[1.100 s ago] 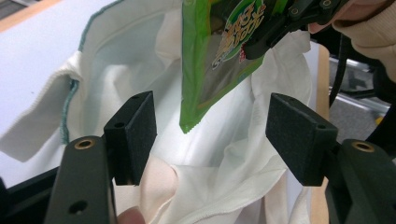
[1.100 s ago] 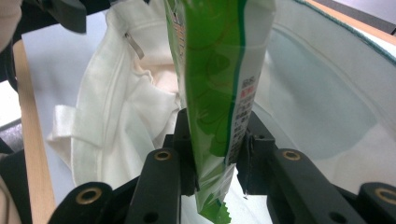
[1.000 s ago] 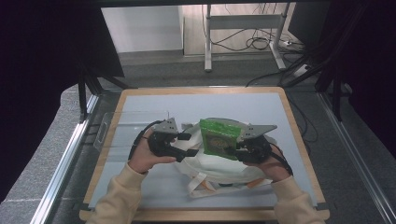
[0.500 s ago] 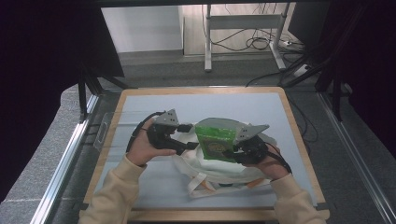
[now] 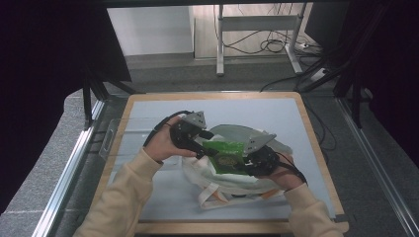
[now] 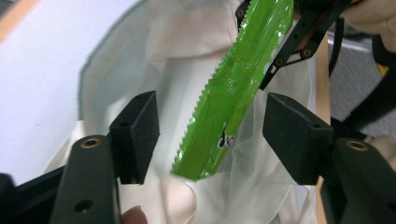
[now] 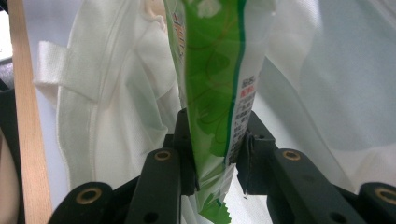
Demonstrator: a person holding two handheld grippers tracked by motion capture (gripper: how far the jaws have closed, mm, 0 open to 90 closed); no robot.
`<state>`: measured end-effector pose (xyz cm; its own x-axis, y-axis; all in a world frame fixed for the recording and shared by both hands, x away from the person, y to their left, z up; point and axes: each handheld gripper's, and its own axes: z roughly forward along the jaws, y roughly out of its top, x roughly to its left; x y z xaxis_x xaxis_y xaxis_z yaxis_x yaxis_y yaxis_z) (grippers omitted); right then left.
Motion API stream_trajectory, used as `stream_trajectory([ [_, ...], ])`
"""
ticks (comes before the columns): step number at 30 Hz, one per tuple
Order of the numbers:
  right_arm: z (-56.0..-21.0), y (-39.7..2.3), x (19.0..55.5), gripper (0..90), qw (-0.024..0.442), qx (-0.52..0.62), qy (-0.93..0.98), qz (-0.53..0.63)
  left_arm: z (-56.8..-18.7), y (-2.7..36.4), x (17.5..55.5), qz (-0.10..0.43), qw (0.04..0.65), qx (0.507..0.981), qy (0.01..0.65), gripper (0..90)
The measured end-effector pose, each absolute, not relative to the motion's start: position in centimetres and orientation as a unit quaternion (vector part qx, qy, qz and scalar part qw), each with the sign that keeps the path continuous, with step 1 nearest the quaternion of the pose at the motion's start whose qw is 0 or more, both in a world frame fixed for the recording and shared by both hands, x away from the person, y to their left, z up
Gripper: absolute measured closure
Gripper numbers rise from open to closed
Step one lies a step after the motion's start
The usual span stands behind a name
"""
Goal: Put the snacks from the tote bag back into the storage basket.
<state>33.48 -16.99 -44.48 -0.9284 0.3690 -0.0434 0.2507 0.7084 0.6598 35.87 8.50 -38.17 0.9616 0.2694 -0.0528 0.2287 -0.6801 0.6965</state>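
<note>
The left gripper is held off with jaws apart, just closing on nothing; the green packet (serrated edge leftward) is clamped by the right gripper above the white cloth bag, probably for bagging.

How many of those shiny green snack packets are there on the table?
1. The shiny green plastic packet is pinched in the right claw above the white cloth bag; the left claw stands open beside it. More may be hidden inside the bag.
</note>
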Motion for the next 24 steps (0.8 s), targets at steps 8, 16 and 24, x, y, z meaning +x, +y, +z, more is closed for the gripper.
stream_trajectory([
  [8,-44.3,-16.9,33.3,70.8,0.089,0.162,0.919,0.348,-39.3,7.4,36.2,0.002,0.340,0.933,0.115,49.3],
  [16,-44.3,-16.8,33.4,70.4,0.087,0.162,0.918,0.352,-39.6,7.0,36.2,0.003,0.325,0.940,0.103,69.4],
  [24,-44.2,-17.0,33.4,67.4,0.084,0.167,0.915,0.358,-39.4,6.9,36.1,0.012,0.323,0.942,0.087,74.5],
])
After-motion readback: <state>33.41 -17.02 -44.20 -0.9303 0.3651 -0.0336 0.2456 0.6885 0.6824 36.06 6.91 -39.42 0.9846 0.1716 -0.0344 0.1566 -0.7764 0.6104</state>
